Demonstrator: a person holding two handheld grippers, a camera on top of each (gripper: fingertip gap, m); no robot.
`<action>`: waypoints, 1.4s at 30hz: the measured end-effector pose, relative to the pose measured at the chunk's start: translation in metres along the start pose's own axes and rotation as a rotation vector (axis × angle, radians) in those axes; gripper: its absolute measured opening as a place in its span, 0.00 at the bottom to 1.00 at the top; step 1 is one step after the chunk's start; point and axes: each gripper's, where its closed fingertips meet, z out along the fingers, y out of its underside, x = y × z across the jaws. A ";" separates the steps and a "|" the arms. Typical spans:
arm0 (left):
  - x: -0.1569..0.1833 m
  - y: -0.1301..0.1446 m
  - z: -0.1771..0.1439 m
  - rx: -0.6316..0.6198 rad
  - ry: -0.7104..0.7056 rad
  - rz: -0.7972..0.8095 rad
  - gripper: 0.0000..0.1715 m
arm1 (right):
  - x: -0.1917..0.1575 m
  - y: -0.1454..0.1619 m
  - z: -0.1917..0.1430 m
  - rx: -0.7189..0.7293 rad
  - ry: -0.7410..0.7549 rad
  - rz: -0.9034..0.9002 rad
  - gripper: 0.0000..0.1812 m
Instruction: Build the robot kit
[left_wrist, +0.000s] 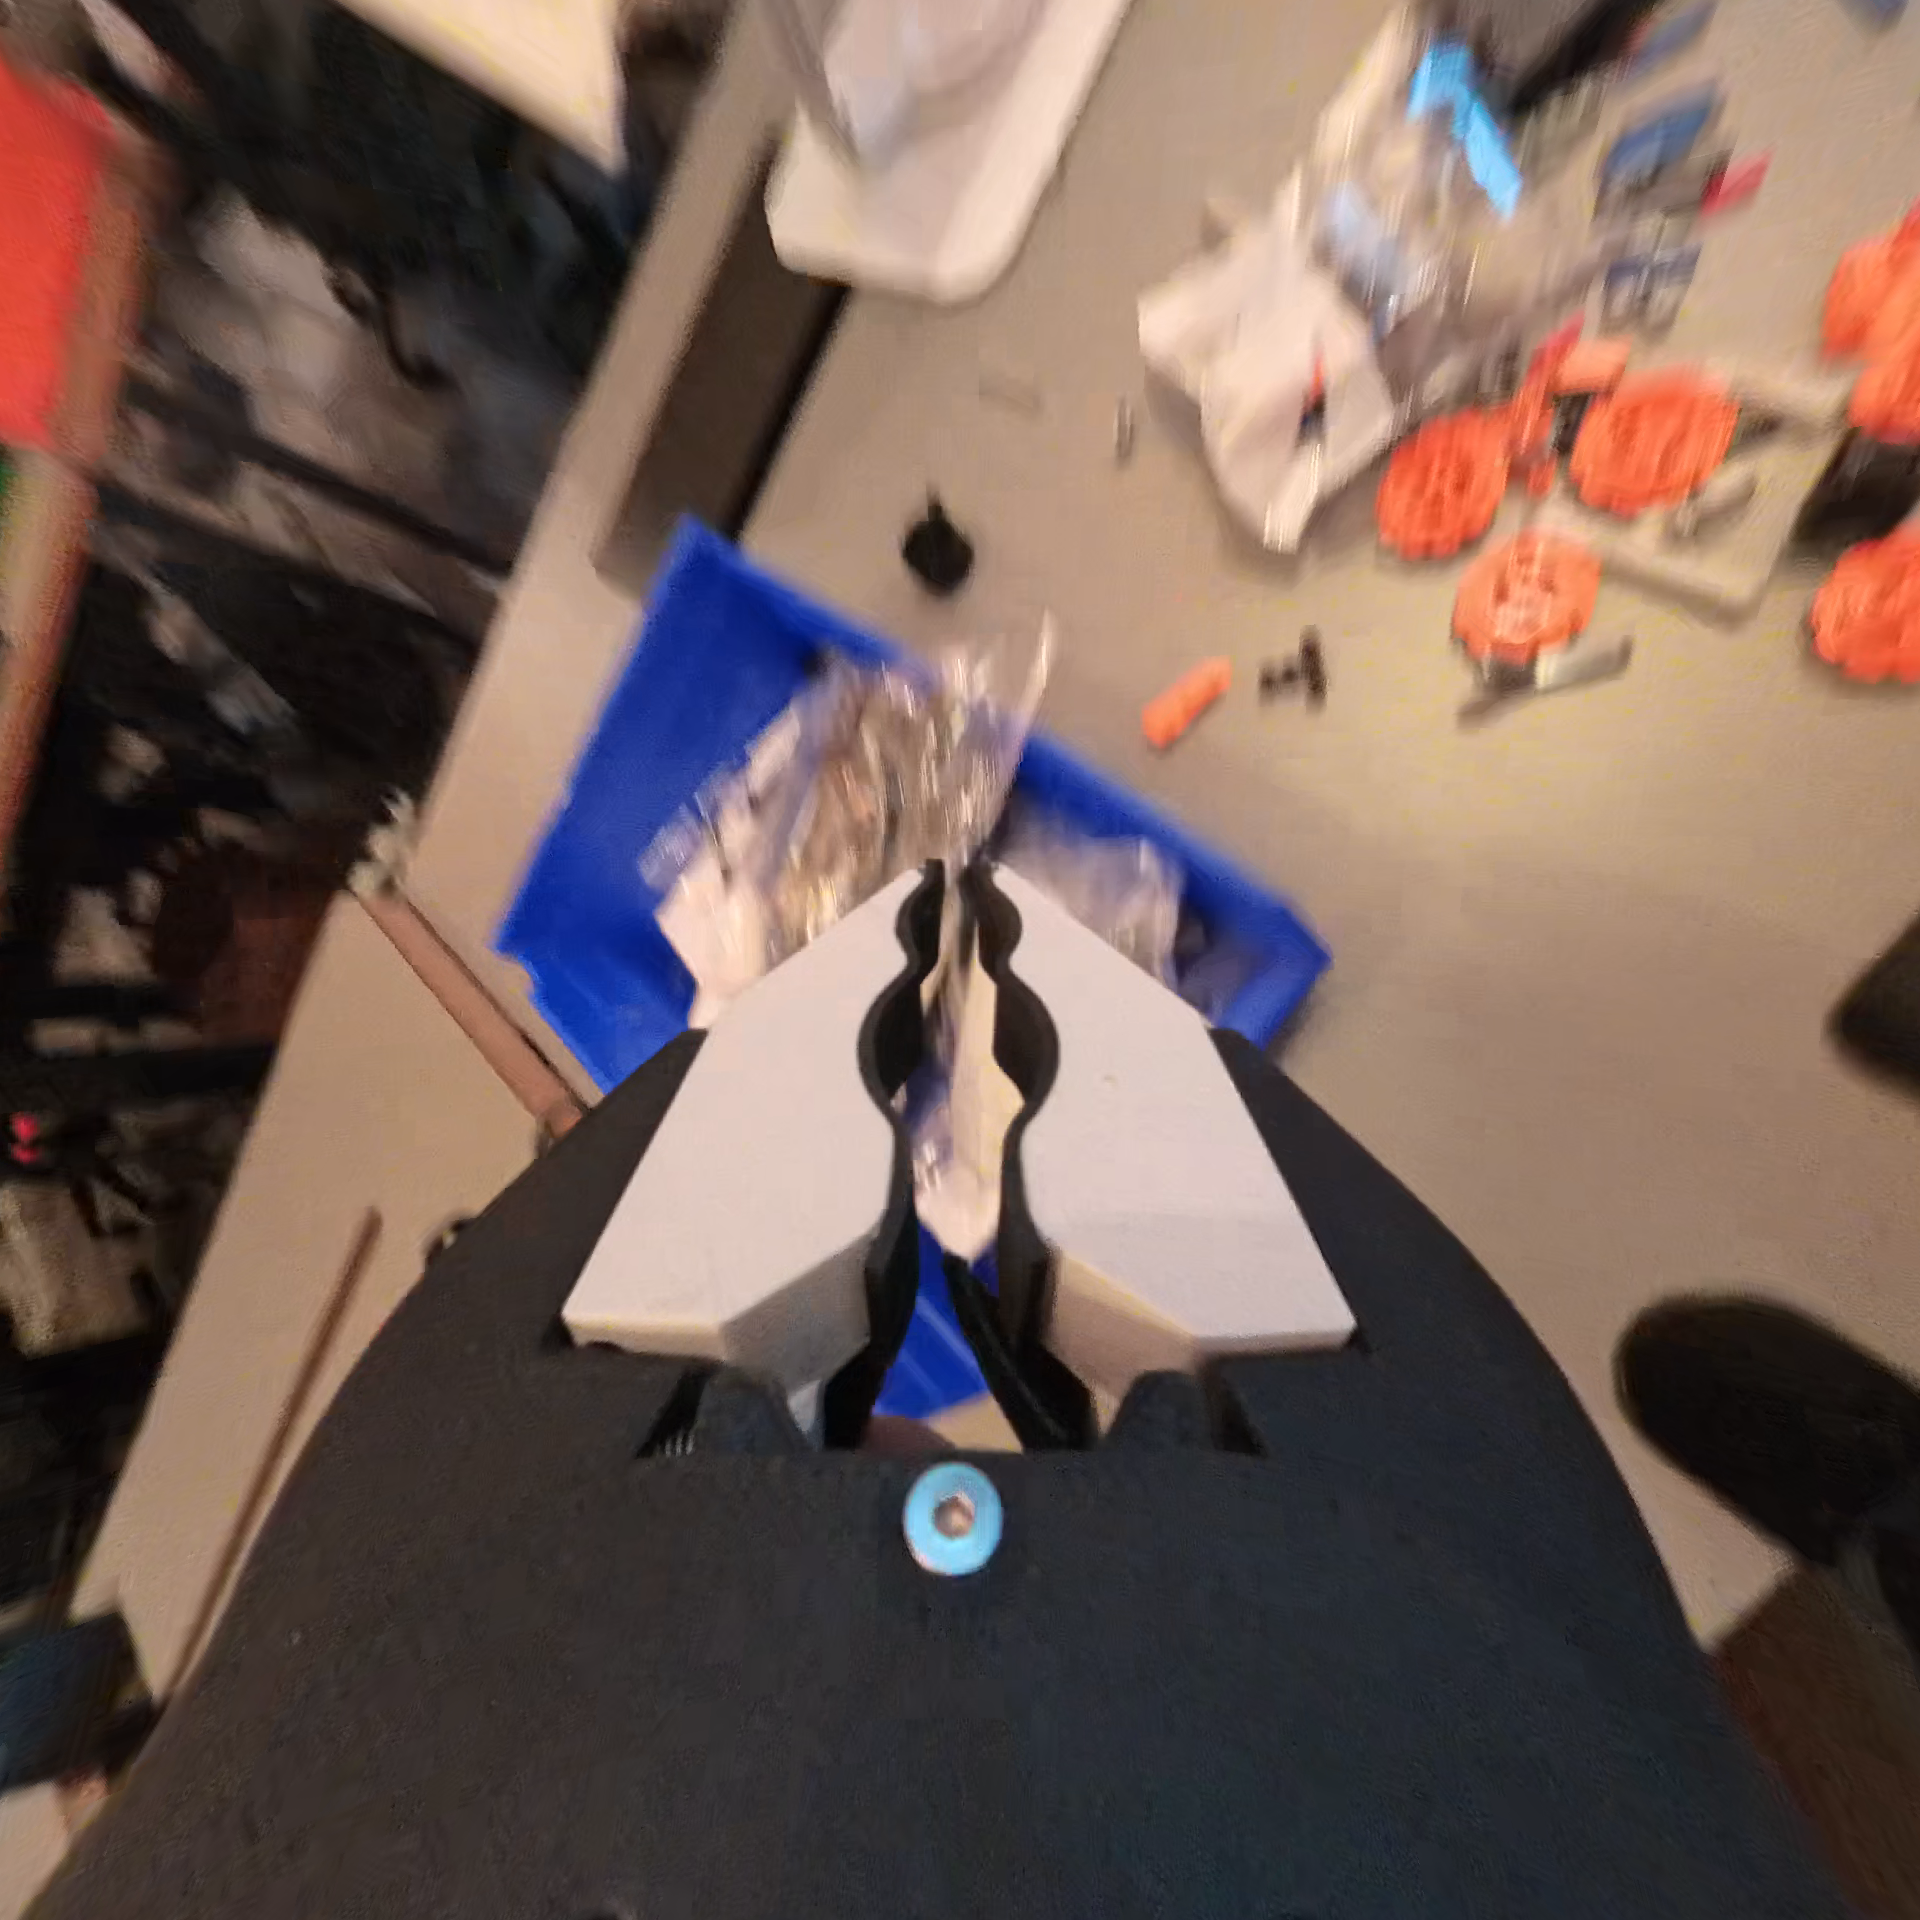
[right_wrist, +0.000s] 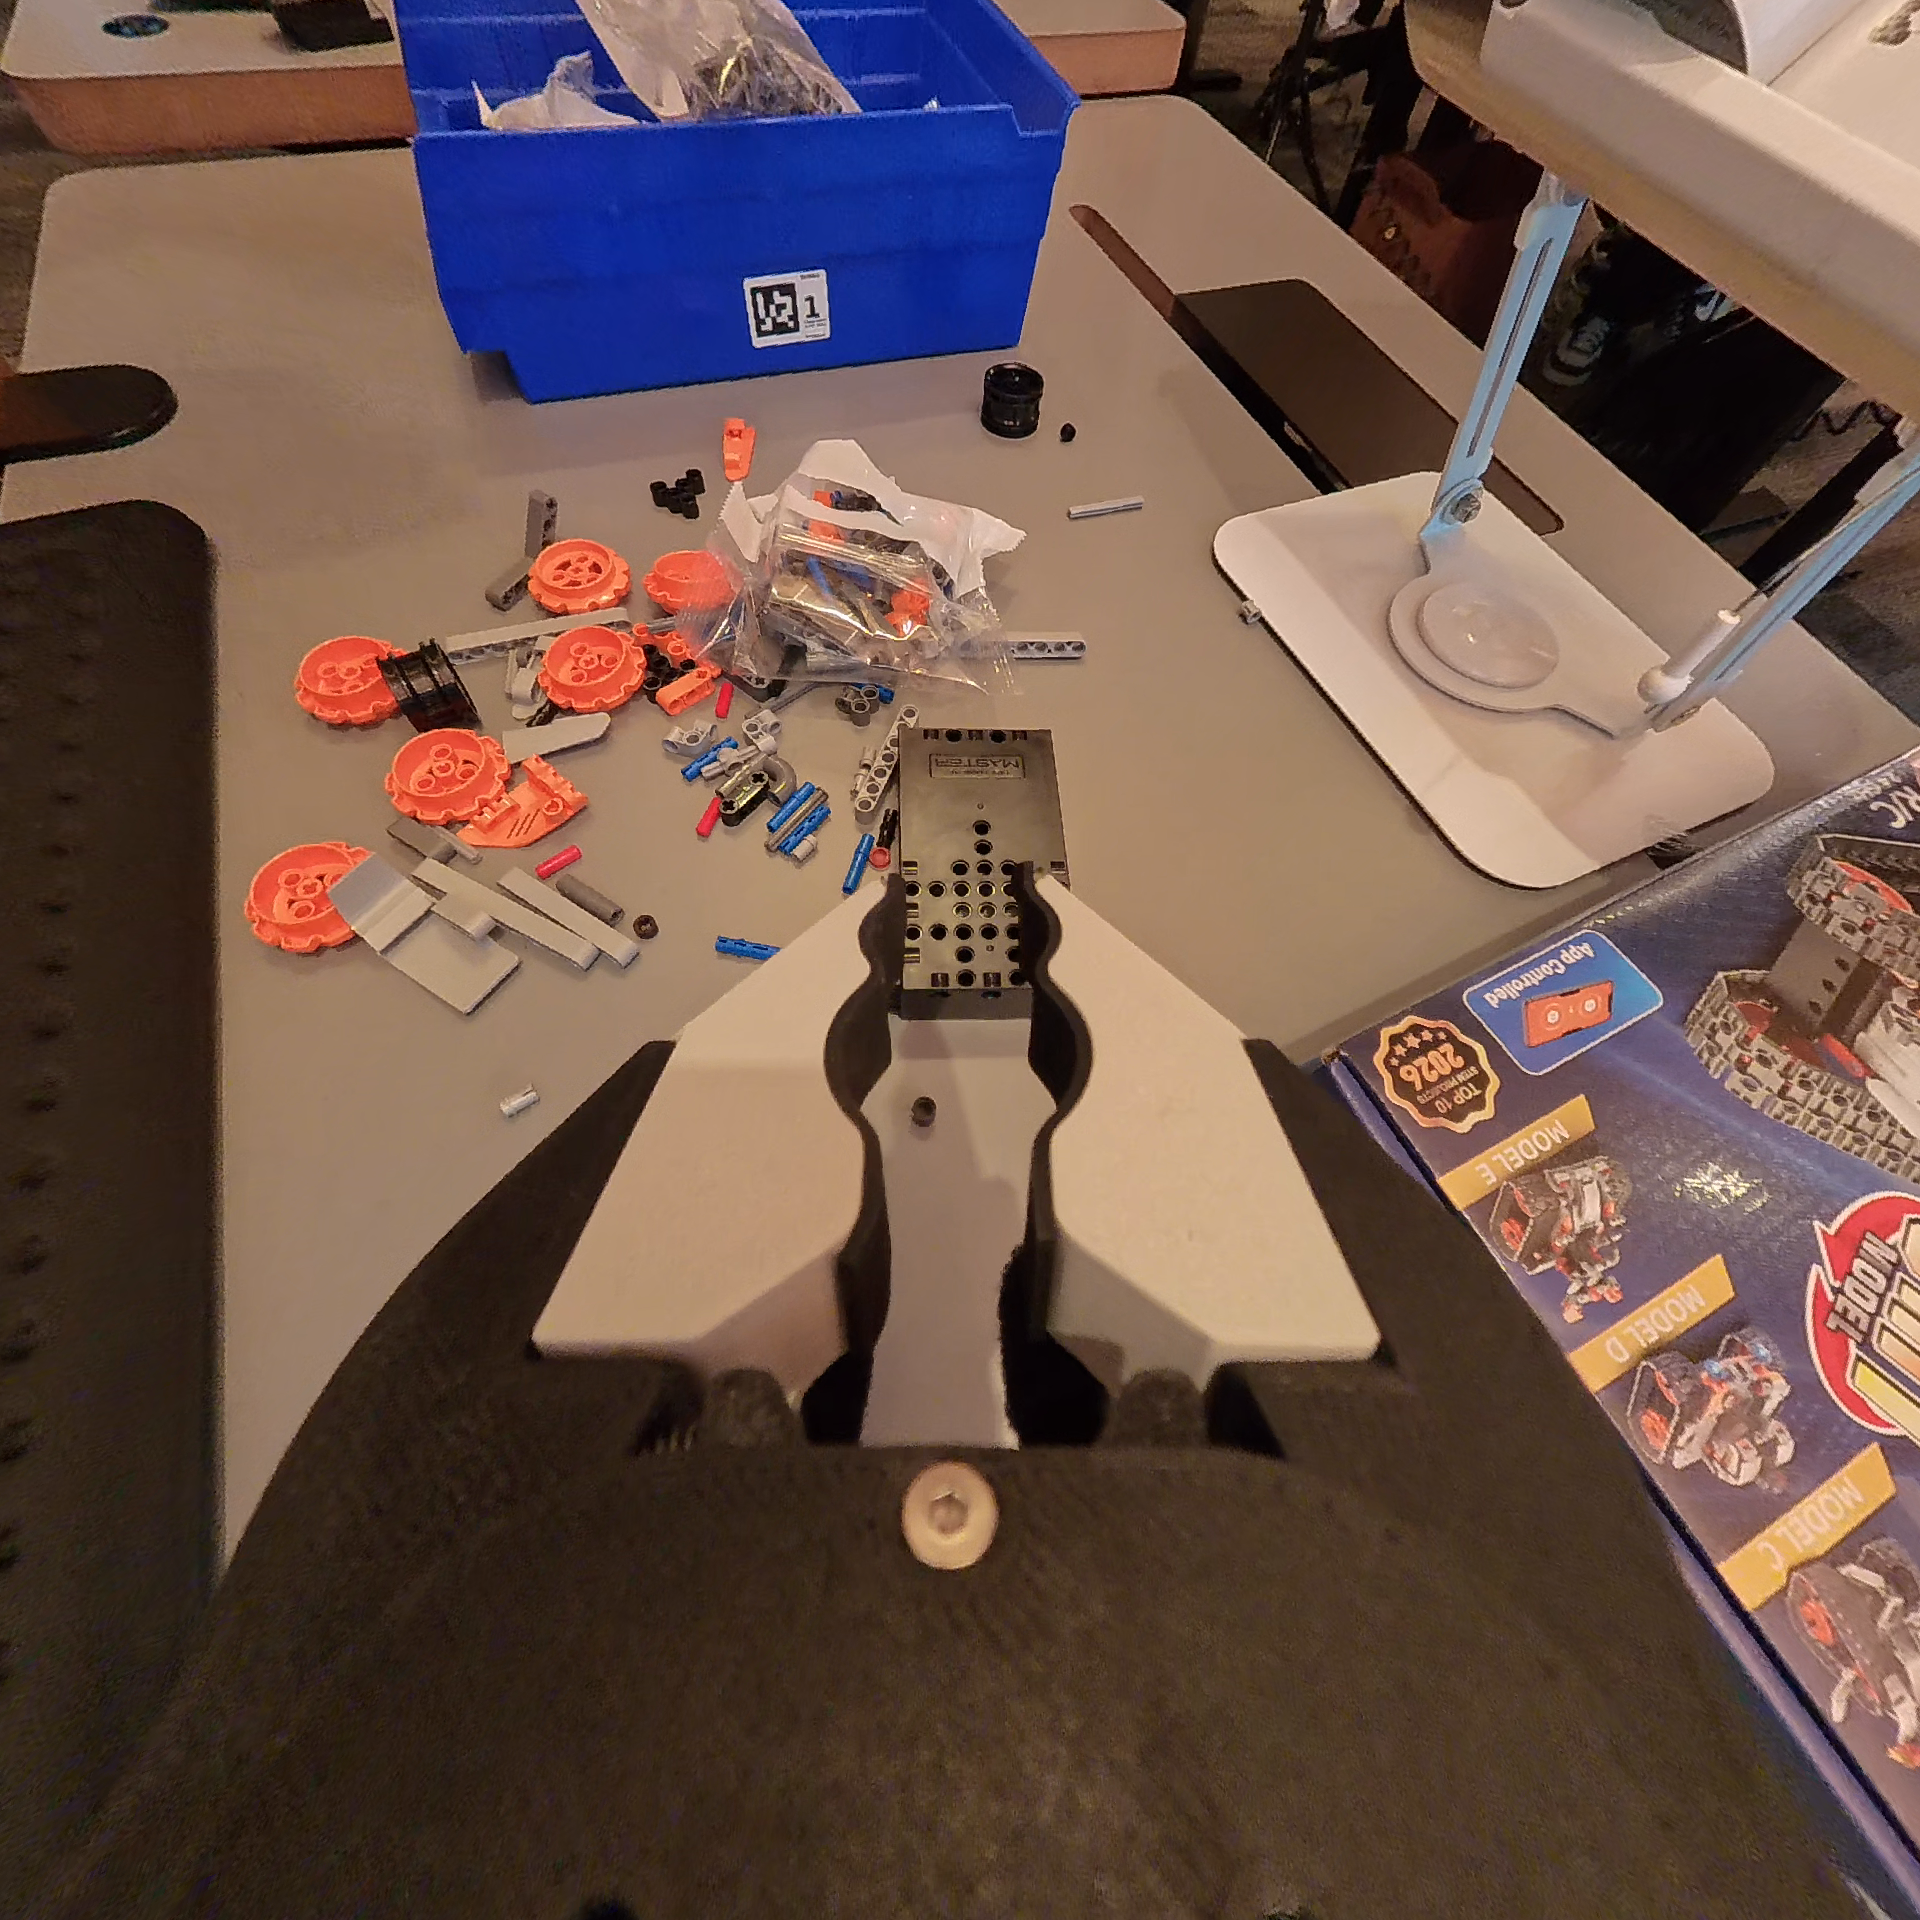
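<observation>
our left gripper (left_wrist: 958, 883) has its jaws pinched on a crinkled clear plastic bag of small parts (left_wrist: 914, 758), hanging over the blue plastic bin (left_wrist: 623, 748) (blurred). our right gripper (right_wrist: 958, 894) gapes part-open around the black perforated block (right_wrist: 977, 831), lying on the grey surface (right_wrist: 1195, 914).
</observation>
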 end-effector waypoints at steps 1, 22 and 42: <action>0.003 -0.023 0.004 0.040 0.004 0.020 0.03 | 0.000 0.000 0.001 0.000 -0.003 0.000 0.11; 0.070 -0.118 0.235 -0.019 0.136 0.109 0.04 | 0.004 0.032 0.016 -0.065 -0.015 -0.005 0.10; 0.153 -0.104 0.203 0.139 0.408 0.181 0.08 | -0.045 0.029 0.064 -0.127 -0.170 -0.024 0.07</action>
